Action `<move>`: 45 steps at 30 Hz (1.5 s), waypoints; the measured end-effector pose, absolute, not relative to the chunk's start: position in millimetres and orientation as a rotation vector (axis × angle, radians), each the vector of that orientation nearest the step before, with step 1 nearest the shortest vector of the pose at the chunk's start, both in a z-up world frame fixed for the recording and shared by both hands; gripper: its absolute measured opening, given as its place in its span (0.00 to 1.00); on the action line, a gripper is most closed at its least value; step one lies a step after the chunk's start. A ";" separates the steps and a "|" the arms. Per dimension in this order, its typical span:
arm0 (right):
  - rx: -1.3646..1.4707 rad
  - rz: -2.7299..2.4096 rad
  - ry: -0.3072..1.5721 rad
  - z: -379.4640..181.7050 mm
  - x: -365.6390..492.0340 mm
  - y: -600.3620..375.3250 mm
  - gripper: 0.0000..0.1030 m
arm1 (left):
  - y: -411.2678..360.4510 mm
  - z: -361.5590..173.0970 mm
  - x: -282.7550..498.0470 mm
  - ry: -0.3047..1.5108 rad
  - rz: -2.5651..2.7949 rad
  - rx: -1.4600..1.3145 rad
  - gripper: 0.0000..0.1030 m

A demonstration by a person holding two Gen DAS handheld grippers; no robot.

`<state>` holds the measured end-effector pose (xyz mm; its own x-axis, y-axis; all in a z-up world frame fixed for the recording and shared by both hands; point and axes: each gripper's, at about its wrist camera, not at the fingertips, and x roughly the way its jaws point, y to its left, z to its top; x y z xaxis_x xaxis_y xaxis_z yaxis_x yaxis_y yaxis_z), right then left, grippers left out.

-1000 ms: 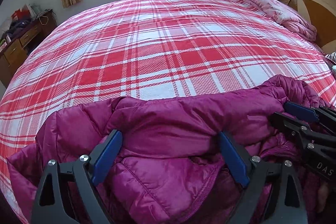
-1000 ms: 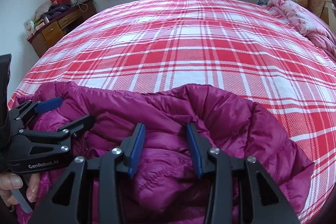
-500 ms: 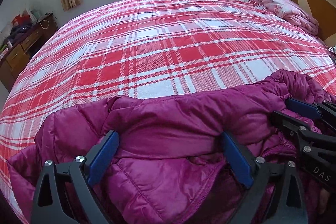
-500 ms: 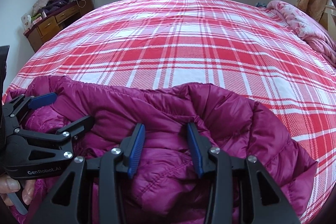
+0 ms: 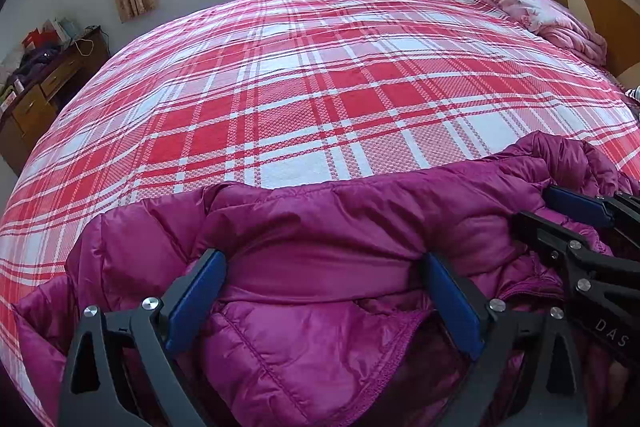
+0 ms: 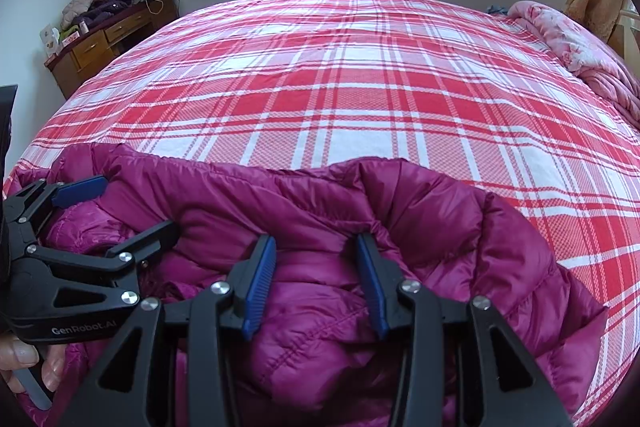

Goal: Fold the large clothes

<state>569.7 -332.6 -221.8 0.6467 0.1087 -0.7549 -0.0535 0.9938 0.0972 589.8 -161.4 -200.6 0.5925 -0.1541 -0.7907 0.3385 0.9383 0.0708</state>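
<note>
A magenta puffer jacket (image 5: pixel 320 227) lies bunched at the near edge of the bed, and shows in the right wrist view (image 6: pixel 440 211) too. My left gripper (image 5: pixel 322 263) is open wide, its blue pads either side of a fold of the jacket. My right gripper (image 6: pixel 316 247) has its jaws partly closed around a bunched fold of the jacket, with padding filling the gap. The right gripper shows at the right of the left wrist view (image 5: pixel 560 211); the left gripper shows at the left of the right wrist view (image 6: pixel 120 203).
The bed (image 5: pixel 320 87) has a red and white plaid cover. A pink quilt (image 5: pixel 532 11) lies bundled at the far right by the headboard. A wooden desk (image 6: pixel 104 43) with clutter stands at the far left under the window.
Both grippers have moved slightly forward and up with the jacket. The jaws' spacing has not visibly changed.
</note>
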 end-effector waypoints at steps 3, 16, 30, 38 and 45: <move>0.068 0.092 0.863 -221.9 569.7 -332.7 0.44 | -161.6 -200.7 589.9 0.894 -0.290 0.223 0.96; 0.068 0.092 0.864 -222.2 570.0 -333.1 0.44 | -162.3 -201.1 590.5 0.900 -0.295 0.228 0.97; 0.061 0.089 0.866 -222.9 570.5 -332.1 0.44 | -164.5 -202.4 591.0 0.905 -0.292 0.243 0.98; 0.037 0.083 0.871 -223.3 572.2 -329.1 0.44 | -169.3 -202.2 592.1 0.904 -0.273 0.277 0.99; 0.056 0.084 0.776 -171.5 513.9 -351.2 0.72 | -141.2 -142.6 556.2 0.864 -0.294 0.224 0.99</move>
<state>513.9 -351.2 -171.5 0.7103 0.0962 -0.6973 -0.0548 0.9952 0.0814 556.2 -141.2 -142.6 0.6135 -0.1633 -0.7726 0.3426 0.9365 0.0742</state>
